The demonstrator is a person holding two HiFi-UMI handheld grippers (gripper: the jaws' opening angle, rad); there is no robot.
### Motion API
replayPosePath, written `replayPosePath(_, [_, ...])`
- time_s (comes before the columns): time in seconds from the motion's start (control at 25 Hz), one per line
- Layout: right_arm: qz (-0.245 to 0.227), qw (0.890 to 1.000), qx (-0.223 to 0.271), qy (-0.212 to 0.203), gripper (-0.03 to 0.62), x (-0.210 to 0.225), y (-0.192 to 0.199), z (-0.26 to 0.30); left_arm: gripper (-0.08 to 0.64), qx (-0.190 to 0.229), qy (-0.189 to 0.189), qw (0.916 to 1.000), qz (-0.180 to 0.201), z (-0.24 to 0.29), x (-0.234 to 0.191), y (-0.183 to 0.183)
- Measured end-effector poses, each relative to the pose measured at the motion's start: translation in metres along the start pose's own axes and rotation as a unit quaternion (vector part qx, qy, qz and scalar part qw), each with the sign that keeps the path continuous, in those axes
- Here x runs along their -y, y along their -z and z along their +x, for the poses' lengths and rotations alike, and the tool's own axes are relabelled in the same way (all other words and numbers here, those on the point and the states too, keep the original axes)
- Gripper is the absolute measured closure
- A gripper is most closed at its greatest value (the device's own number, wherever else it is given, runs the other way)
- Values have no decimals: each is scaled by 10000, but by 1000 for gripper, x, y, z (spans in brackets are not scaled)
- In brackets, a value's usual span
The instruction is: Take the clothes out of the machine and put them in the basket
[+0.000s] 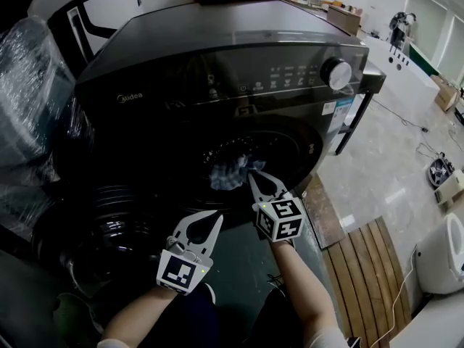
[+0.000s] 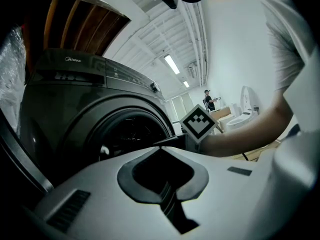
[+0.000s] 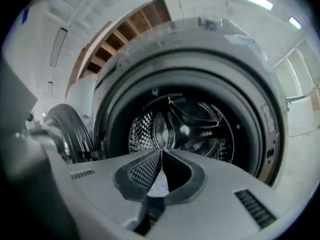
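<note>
A big dark washer (image 1: 217, 49) stands in front of the person. Its round door (image 1: 109, 223) is open and hangs on the left, near the floor.

The right gripper (image 1: 254, 172) is at the mouth of the washer. Its jaws are pinched tight on a cloth (image 1: 226, 174) – a small pale blue and white one. The cloth sits bunched at the near edge of the hole, just left of the jaw tips. In the right gripper view the two jaws meet at their tips and a bit of pale cloth (image 3: 159, 185) shows in the gap behind them. Past them is the shiny drum (image 3: 190, 129), dark inside, with little holes in its wall.

The left gripper (image 1: 215, 214) is nearer the person, to the left of the right one and a bit lower. Its jaws are closed too – tips touching, nothing between them. It points at the washer from the side and touches nothing.

A white knob (image 1: 338, 73) is on the washer's front, at the far right. Something wrapped in clear plastic (image 1: 29, 107) stands to the left of the washer. Some wooden boards (image 1: 370, 267) lie on the floor to the right.
</note>
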State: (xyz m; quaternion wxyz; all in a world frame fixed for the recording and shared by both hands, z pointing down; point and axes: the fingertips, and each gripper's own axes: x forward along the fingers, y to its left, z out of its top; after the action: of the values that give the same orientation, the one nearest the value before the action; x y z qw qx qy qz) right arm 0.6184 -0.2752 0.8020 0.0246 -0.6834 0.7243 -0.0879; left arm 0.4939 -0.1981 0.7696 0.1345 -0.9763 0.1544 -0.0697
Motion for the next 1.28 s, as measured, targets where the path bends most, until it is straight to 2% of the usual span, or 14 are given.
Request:
replayPosePath(0.4, [-89, 9979, 592, -230, 578, -11, -49, -35, 539, 134, -254, 9996, -85, -5, -18, -4])
replayPosePath(0.72, [-45, 9937, 1088, -268, 578, -10, -87, -73, 538, 328, -566, 9972, -352, -17, -30, -18])
replayPosePath(0.84, [-50, 9920, 1237, -258, 580, -11, -96, -86, 538, 441, -635, 9966, -272, -23, -37, -21])
replayPosePath(1.04, [-71, 9898, 1402, -248, 579, -10, -113, -104, 538, 580, -670, 9954, -369, -27, -41, -28])
replayPosePath(1.2, [-415, 9886, 1438, -174, 580, -15, -129, -110, 538, 739, -689, 9937, -489, -26, -51, -34])
replayPosePath(1.28, [-408, 9889, 1418, -175, 579, -16, -130, -108, 538, 780, -678, 9934, -505, -23, -55, -36])
